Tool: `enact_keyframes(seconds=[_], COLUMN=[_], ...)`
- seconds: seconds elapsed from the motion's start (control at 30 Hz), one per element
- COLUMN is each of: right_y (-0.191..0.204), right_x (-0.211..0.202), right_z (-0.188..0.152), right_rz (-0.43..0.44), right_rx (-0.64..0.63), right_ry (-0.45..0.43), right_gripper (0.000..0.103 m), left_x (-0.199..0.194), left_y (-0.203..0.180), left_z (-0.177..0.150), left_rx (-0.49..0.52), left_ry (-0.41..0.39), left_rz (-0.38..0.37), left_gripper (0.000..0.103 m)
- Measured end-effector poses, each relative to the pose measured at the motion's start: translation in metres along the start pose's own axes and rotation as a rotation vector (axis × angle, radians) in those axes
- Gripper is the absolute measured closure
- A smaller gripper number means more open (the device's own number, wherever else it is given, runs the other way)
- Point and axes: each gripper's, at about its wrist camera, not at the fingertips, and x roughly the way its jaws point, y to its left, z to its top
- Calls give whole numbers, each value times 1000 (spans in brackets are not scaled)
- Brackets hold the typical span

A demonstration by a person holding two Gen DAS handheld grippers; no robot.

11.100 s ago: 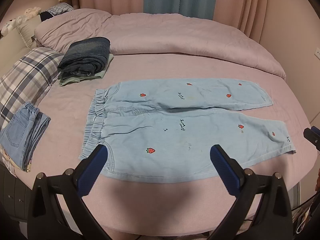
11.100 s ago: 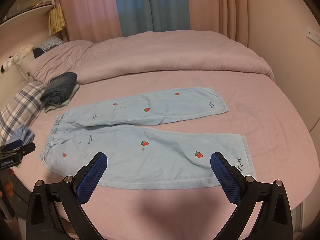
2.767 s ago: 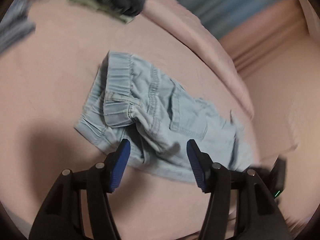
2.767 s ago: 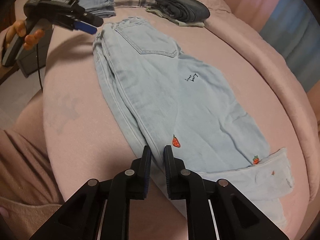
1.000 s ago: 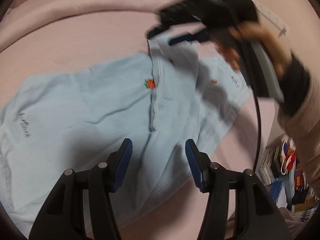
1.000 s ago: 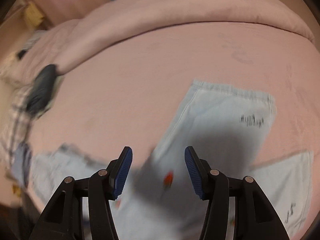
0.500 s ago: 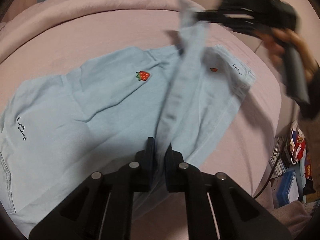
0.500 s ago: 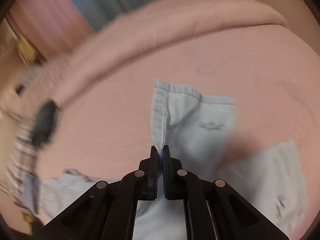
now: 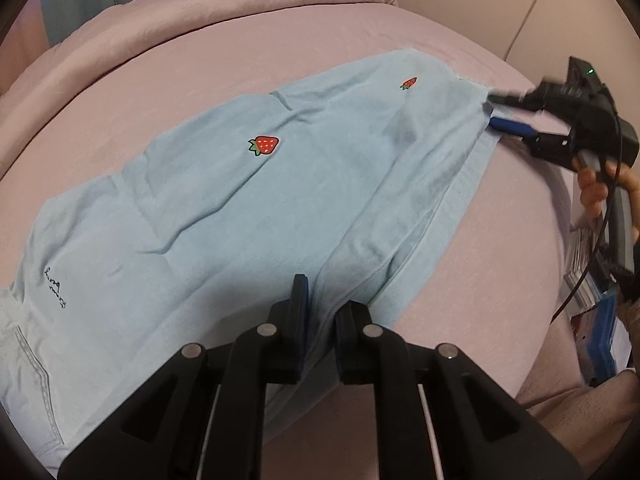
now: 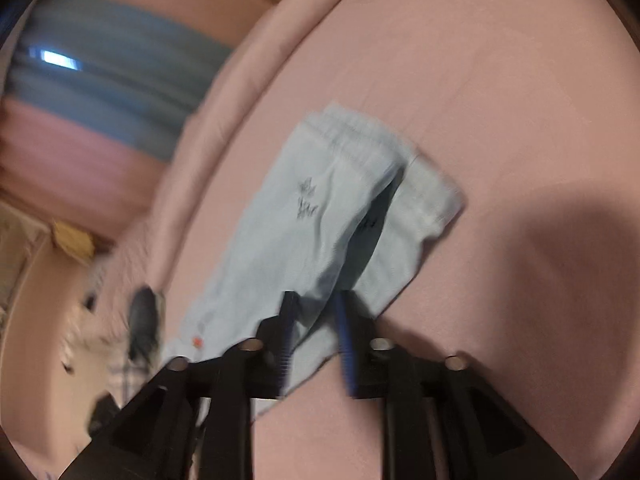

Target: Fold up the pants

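Light blue pants (image 9: pixel 240 200) with strawberry patches lie on the pink bed (image 9: pixel 160 72), one leg laid over the other. My left gripper (image 9: pixel 318 300) is at the near long edge. A raised fold of cloth is still pinched between its pads, though the jaws are easing apart slightly. My right gripper (image 9: pixel 494 112), held by a hand (image 9: pixel 592 192), is at the far hem. In the blurred right wrist view, the right gripper (image 10: pixel 316 320) has its jaws opening. The pants' hem (image 10: pixel 320 208) lies loose between them.
A rolled pink duvet (image 9: pixel 200 12) runs along the back of the bed. Blue and pink curtains (image 10: pixel 100 80) hang behind it. A dark pile of clothes (image 10: pixel 142 320) sits blurred at the left. Books and clutter (image 9: pixel 600 312) lie off the bed's right edge.
The right gripper carried the lifted leg hem out to the right, laid it flat over the other leg and let its jaws part. The left gripper stayed on the near edge.
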Motion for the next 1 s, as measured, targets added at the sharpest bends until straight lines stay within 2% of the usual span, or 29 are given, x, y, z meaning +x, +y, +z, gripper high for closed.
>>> enact_keyframes(seconds=[0.03, 0.2, 0.23, 0.3, 0.37, 0.43, 0.53, 0.6, 0.67, 0.77, 0.8, 0.87, 0.93, 1.0], right_y=[0, 8, 10, 16, 34, 63, 62, 45, 17, 12, 14, 19, 30, 51], right_x=[-1, 24, 29, 36, 24, -1, -20, -8, 14, 15, 13, 0, -15, -24], right_z=[5, 26, 31, 40, 42, 40, 32, 31, 29, 27, 29, 33, 32, 28], right_rz=[5, -40, -56, -95, -101, -126, -190, -213, -279, -267, -265, -316, -417, -459], right_rx=[5, 11, 19, 15, -53, -172, -224, -204, -161, -174, -162, -176, -236, -330], right_ry=[-19, -26, -23, -17, -43, -129, -175, -131, -26, -33, -42, -87, -168, -222], right_gripper=[56, 58, 75, 98, 99, 99, 99, 99, 99, 99, 99, 89, 57, 55], left_x=[4, 3, 2, -4, -9, -18, -14, -1, 4, 1, 0, -5, -18, -34], left_y=[6, 3, 2, 3, 3, -2, -11, -11, -8, -4, -2, 0, 7, 17], left_z=[2, 3, 2, -1, -1, 0, 2, 2, 1, 2, 1, -3, -9, -16], left_rx=[1, 36, 37, 24, 8, 34, 80, 85, 71, 53, 46, 32, -6, -56], left_ry=[2, 12, 16, 17, 14, -15, -7, 33, 44, 46, 49, 52, 42, 15], left_rz=[4, 32, 28, 14, 3, -1, 4, 17, 8, -1, -4, -6, -29, -88], left_gripper=[91, 94, 95, 96, 96, 96, 95, 95, 95, 90, 90, 87, 84, 80])
